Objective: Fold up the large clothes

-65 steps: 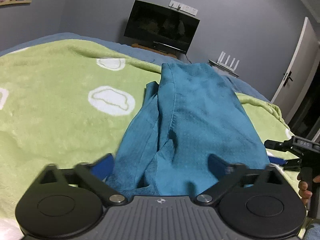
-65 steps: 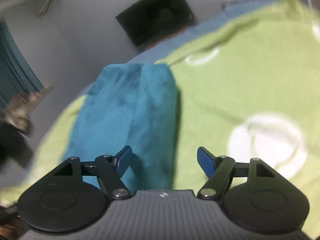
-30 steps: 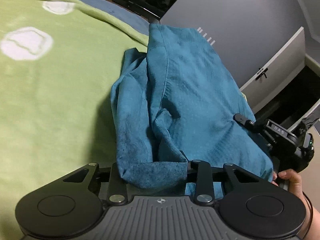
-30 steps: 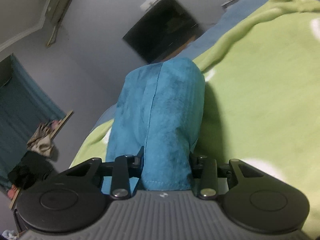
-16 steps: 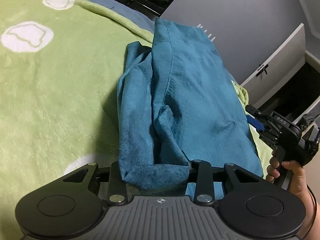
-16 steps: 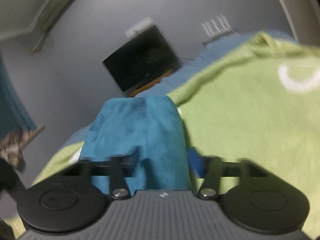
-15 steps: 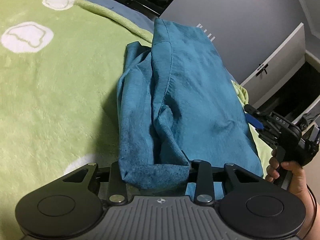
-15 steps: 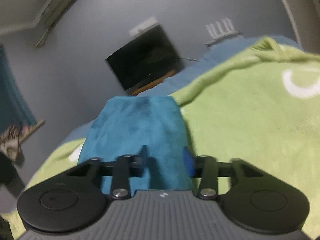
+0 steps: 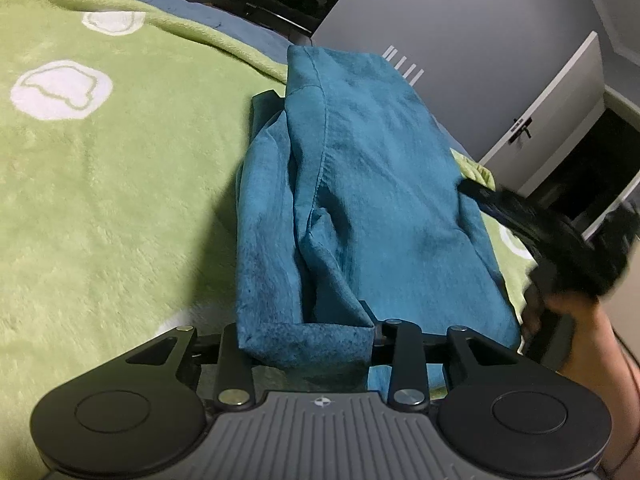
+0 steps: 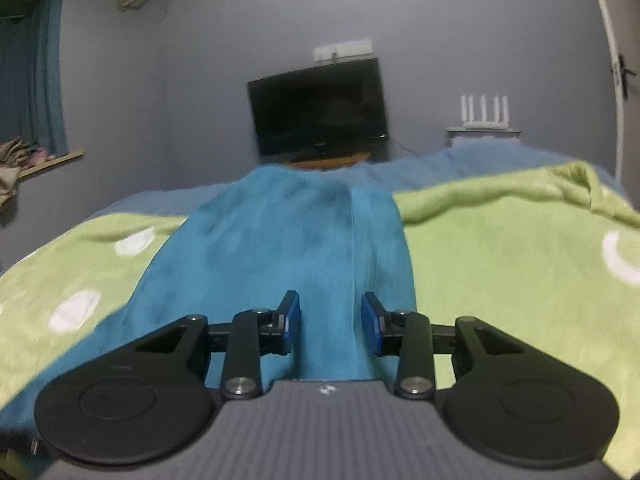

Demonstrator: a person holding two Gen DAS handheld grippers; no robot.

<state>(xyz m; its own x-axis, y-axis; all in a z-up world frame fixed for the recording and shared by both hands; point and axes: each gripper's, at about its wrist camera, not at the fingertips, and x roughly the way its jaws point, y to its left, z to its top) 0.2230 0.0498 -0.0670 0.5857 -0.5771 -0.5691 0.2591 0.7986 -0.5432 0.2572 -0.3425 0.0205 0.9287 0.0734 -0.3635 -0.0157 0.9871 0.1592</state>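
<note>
A teal garment [image 9: 380, 184] lies as a long folded strip on the green blanket [image 9: 100, 200]. My left gripper [image 9: 304, 340] is shut on its near hem, and a thick bunch of cloth fills the jaws. The right gripper [image 9: 540, 232] shows blurred at the garment's right edge, held by a hand [image 9: 580, 340]. In the right wrist view the garment [image 10: 260, 248] runs away from me. There my right gripper [image 10: 330, 320] stands narrowly shut on a fold of it, and the cloth fills the gap between the blue pads [image 10: 370, 322].
The blanket [image 10: 500, 260] with white patches covers a blue bed. A dark television [image 10: 318, 106] and a white router [image 10: 484, 112] stand by the grey far wall. A white door [image 9: 552, 120] is on the right.
The right gripper has rolled to level and shifted along the garment's right side, and it now looks blurred in the left view. The left gripper keeps the same grip on the hem.
</note>
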